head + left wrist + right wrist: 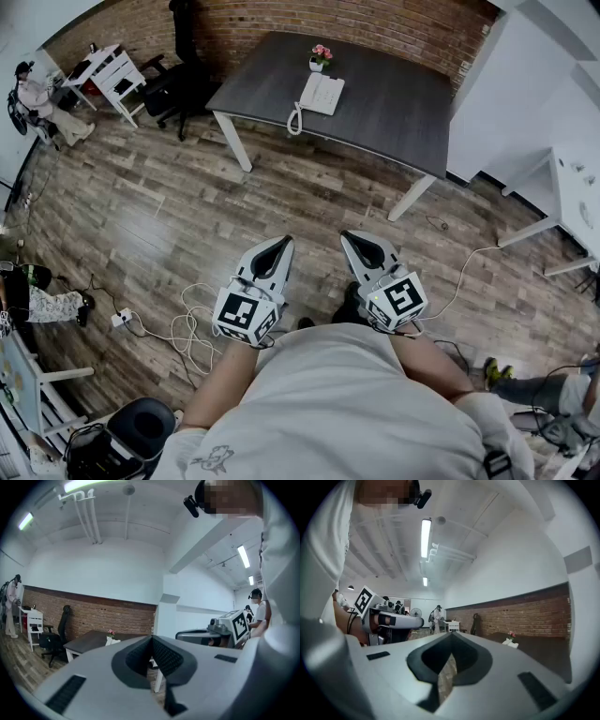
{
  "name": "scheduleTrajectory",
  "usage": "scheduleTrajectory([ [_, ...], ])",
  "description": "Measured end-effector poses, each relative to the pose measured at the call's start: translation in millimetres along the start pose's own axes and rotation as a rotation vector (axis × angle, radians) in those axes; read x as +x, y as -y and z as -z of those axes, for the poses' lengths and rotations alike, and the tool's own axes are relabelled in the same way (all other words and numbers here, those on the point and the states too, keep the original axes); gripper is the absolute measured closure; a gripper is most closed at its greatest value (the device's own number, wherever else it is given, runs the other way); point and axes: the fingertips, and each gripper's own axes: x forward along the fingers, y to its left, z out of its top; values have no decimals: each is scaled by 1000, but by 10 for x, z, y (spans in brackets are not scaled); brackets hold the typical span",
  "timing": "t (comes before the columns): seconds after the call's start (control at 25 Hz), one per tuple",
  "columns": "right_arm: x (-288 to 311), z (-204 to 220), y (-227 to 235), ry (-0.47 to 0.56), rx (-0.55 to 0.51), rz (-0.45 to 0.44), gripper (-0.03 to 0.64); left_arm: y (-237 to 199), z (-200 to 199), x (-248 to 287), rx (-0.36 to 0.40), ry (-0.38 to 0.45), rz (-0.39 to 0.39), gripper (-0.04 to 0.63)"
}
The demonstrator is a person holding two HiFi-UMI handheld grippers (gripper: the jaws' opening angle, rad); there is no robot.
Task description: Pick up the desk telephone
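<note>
Floorboards (pixel 187 206) separate grey table (pixel 394 103) from left hand-held gripper (pixel 281 244) and right hand-held gripper (pixel 349 237), both closed, empty.

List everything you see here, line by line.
desk telephone: one, white, on the table
flower pot: one, white with pink flowers, beside the telephone, nearer the brick wall
table: one, dark grey top, white legs, by the wall
office chair: one, black, left of the table
cables: several, white, on the wood floor
left gripper: one, grey, shut, empty
right gripper: one, grey, shut, empty
</note>
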Motion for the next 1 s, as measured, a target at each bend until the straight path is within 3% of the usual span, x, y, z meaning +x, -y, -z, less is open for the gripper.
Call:
scheduleTrajectory([
  [0.44,208,95,354,-4,10,-43,612,-113,74,377,-15,-14,-22,584],
  [0.76,317,77,1048,7,-5,-86,611,-171,35,1167,-40,-14,-30,584],
  [1.0,322,66,1718,-8,6,-114,538,-86,-68,1805,-33,-8,-51,481],
])
